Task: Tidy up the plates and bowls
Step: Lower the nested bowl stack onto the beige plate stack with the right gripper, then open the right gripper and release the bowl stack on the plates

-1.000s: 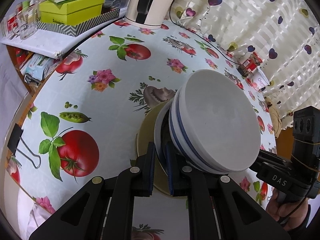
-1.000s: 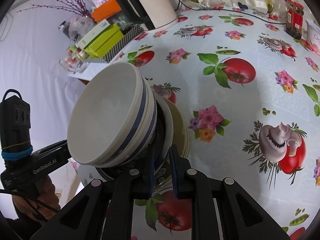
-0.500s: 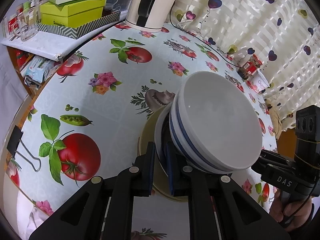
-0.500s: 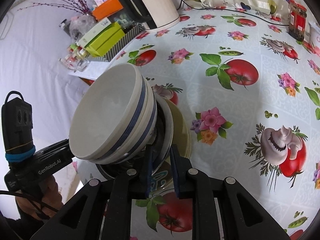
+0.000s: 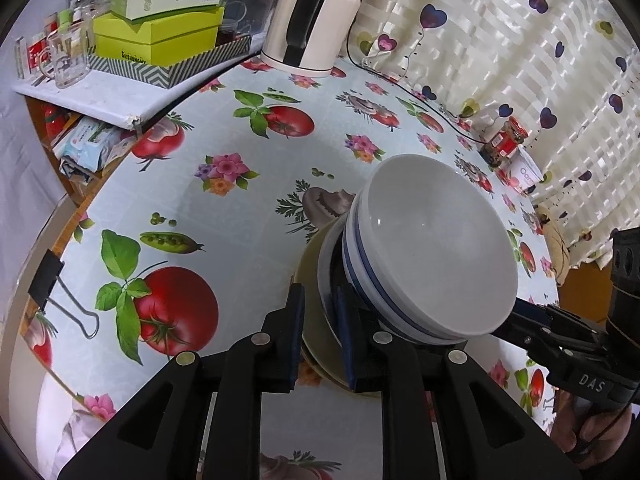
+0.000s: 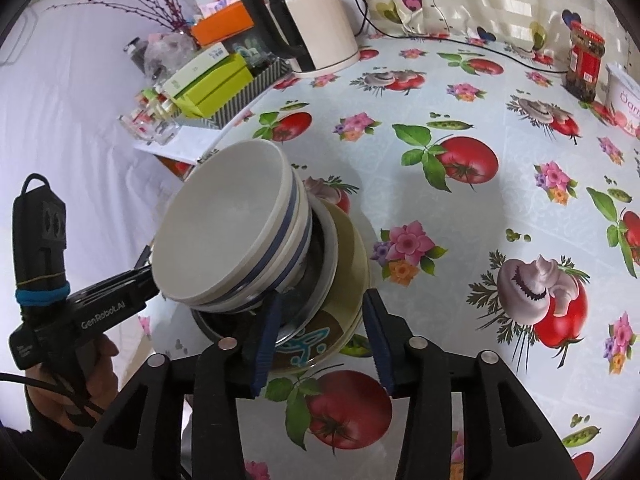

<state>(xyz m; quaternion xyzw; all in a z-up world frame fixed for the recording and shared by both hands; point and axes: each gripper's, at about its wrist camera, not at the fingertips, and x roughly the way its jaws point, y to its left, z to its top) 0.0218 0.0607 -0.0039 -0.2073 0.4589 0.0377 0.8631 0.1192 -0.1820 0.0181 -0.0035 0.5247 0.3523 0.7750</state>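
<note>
Left wrist view: the stack of white blue-banded ceramic bowls [image 5: 432, 256] on olive plates [image 5: 316, 280] is seen at centre right, the plate rim between the just-opened, released left gripper [image 5: 320, 320] fingers.

Right wrist view: the right gripper [image 6: 320, 320], its jaws likewise just opened and released, is shown straddling the plates' edge at lower centre.

Bowls [image 5: 432, 252] nested, on stacked plates [image 6: 348, 256], on table [image 5: 248, 216] near its front edge. Kettle [image 5: 316, 28] at far edge behind stack. Boxes [image 5: 160, 36] on shelf left of kettle. Jar [image 6: 586, 60] and tub [image 6: 624, 96] far right, side by side.
</note>
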